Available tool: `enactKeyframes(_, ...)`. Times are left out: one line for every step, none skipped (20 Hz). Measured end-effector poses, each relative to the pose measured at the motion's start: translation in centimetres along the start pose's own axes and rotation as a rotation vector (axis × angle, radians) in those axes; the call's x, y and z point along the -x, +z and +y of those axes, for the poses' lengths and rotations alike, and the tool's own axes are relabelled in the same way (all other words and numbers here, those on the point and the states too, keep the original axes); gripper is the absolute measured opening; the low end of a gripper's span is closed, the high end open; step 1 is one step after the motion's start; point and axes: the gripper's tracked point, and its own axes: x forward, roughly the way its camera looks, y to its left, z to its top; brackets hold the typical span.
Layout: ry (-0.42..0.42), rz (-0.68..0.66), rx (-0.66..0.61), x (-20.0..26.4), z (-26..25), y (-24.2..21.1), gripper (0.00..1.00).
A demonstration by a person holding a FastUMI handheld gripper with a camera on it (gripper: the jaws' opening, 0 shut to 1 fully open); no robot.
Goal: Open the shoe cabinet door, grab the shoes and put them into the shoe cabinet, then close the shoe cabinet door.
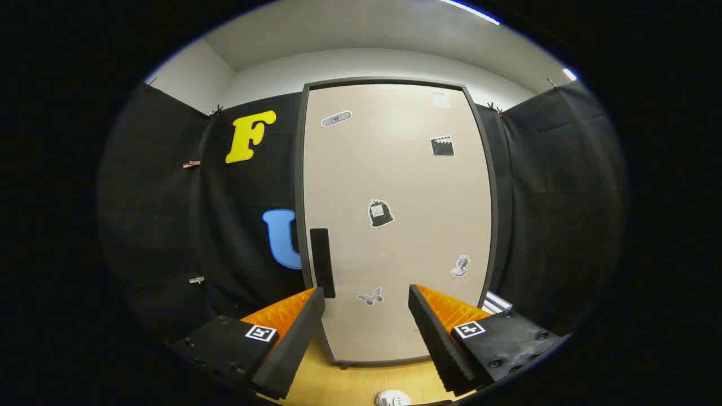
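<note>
The gripper is facing the shut cabinet door, fingers spread apart and holding nothing. The dark handle is sitting at the door's left edge, just above the left finger. Sliding left to straddle that handle squarely should be helping. A pale object below the fingers is possibly a shoe.

Black cloth drapes the booth's walls beneath a white wall and ceiling. Strip lights glow overhead. The floor is pale wood.
</note>
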Motion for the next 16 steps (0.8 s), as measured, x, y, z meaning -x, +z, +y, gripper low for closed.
enactKeyframes(0.001, 0.001, 0.001, -0.1, 0.1, 0.0, 0.98)
enactKeyframes(0.001, 0.001, 0.001, -0.2, 0.1, 0.0, 0.98)
enactKeyframes(0.002, 0.001, 0.000, -0.3, 0.2, 0.0, 0.98)
enactKeyframes(0.003, 0.001, -0.001, -0.3, 0.3, 0.0, 0.98)
enactKeyframes(0.002, 0.000, -0.001, -0.4, 0.4, 0.0, 0.98)
enactKeyframes(0.003, 0.001, -0.002, -0.5, 0.4, 0.0, 0.98)
enactKeyframes(0.003, 0.004, -0.001, -0.6, 0.5, -0.1, 0.98)
enactKeyframes(0.005, 0.006, -0.001, -0.8, 0.6, -0.2, 0.98)
enactKeyframes(0.004, 0.007, 0.000, -1.0, 0.6, -0.3, 0.98)
enactKeyframes(0.005, 0.008, 0.000, -1.0, 0.7, -0.3, 0.98)
enactKeyframes(0.006, 0.009, 0.000, -1.2, 0.8, -0.4, 0.98)
enactKeyframes(0.006, 0.012, 0.000, -1.4, 0.8, -0.5, 0.98)
enactKeyframes(0.007, 0.016, 0.001, -1.6, 0.9, -0.6, 0.98)
enactKeyframes(0.010, 0.018, 0.001, -1.8, 1.1, -0.7, 0.98)
enactKeyframes(0.015, 0.022, 0.000, -2.1, 1.3, -0.9, 0.98)
enactKeyframes(0.022, 0.025, -0.003, -2.4, 1.6, -1.1, 0.98)
